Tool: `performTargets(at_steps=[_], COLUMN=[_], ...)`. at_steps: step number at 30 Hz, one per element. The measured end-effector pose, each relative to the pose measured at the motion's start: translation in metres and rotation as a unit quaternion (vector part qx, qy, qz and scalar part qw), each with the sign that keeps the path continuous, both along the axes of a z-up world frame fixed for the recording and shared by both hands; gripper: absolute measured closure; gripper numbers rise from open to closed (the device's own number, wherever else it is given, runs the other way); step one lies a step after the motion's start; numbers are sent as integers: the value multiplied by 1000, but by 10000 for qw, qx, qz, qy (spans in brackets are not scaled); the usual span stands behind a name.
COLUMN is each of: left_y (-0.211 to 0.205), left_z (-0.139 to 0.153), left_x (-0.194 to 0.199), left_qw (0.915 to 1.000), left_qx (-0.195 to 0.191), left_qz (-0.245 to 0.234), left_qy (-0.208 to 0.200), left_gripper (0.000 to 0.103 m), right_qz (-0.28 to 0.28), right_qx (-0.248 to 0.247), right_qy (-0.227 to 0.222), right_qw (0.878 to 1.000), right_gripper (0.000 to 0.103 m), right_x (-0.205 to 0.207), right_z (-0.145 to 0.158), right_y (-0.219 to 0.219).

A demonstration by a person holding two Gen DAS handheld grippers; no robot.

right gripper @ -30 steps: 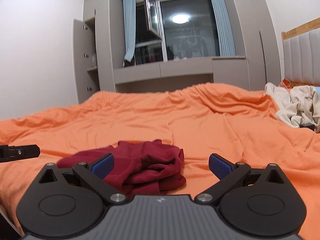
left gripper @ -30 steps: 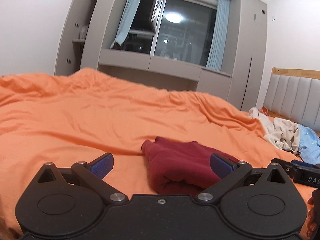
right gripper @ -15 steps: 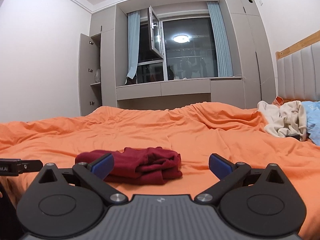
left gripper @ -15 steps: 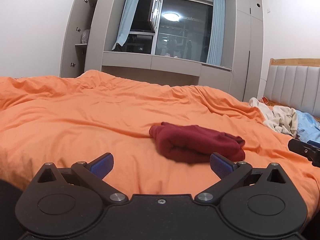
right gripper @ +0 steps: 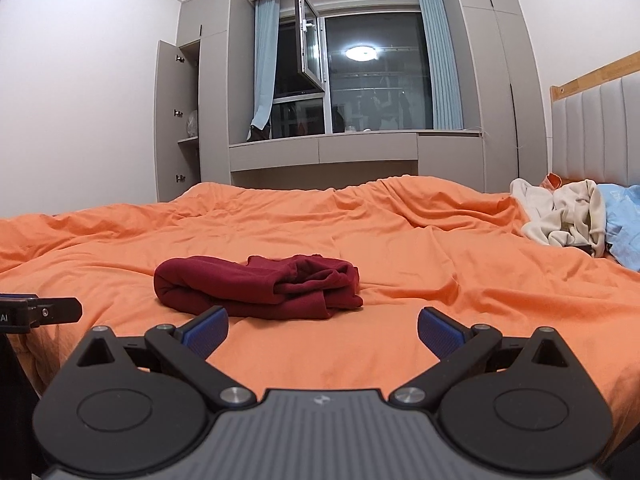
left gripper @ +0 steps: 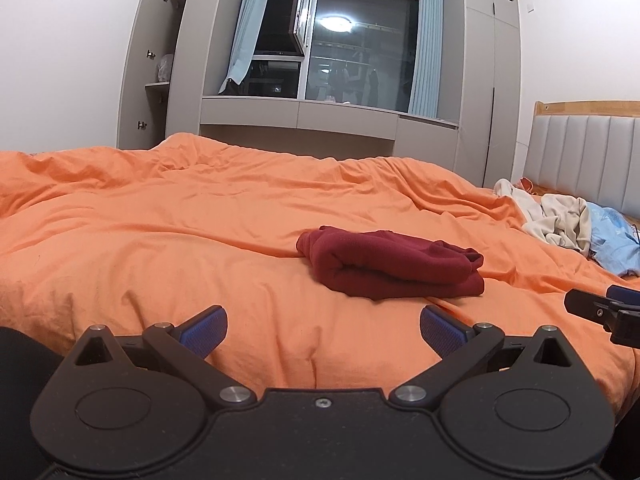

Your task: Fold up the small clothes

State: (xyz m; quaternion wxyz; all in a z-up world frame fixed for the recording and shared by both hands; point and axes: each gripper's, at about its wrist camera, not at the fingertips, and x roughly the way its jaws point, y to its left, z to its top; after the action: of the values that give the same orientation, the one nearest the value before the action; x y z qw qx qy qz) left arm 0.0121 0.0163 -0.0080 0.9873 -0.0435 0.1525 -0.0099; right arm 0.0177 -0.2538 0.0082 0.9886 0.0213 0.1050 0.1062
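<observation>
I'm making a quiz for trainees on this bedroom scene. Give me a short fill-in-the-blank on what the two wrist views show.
1. The folded garment is dark ____ in colour.
2. It lies on an ____ duvet.
3. Both the left gripper and the right gripper are ____, holding nothing.
4. The unfolded clothes pile lies near the ____.

Missing words: red; orange; open; headboard

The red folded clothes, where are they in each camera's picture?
Left wrist view: the red folded clothes lie on the orange blanket, a little right of the middle, beyond the open left gripper.
Right wrist view: the red folded clothes lie left of the middle, beyond the open right gripper.
Shared landmark: the window straight ahead, behind the bed.
</observation>
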Motion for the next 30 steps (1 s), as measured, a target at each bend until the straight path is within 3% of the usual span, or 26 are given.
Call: performTargets(at_steps=[30], left_y=[-2], left_z=[-5], left_x=[5], left_qw=[10000], left_qx=[35], left_qz=[-7], left_qy=[61], left_gripper=[1], right_qz=[17], right_qx=[-73], right_qy=[54], right_qw=[10000], right_gripper=[0], right_x=[3], right_z=[-1], right_y=[0])
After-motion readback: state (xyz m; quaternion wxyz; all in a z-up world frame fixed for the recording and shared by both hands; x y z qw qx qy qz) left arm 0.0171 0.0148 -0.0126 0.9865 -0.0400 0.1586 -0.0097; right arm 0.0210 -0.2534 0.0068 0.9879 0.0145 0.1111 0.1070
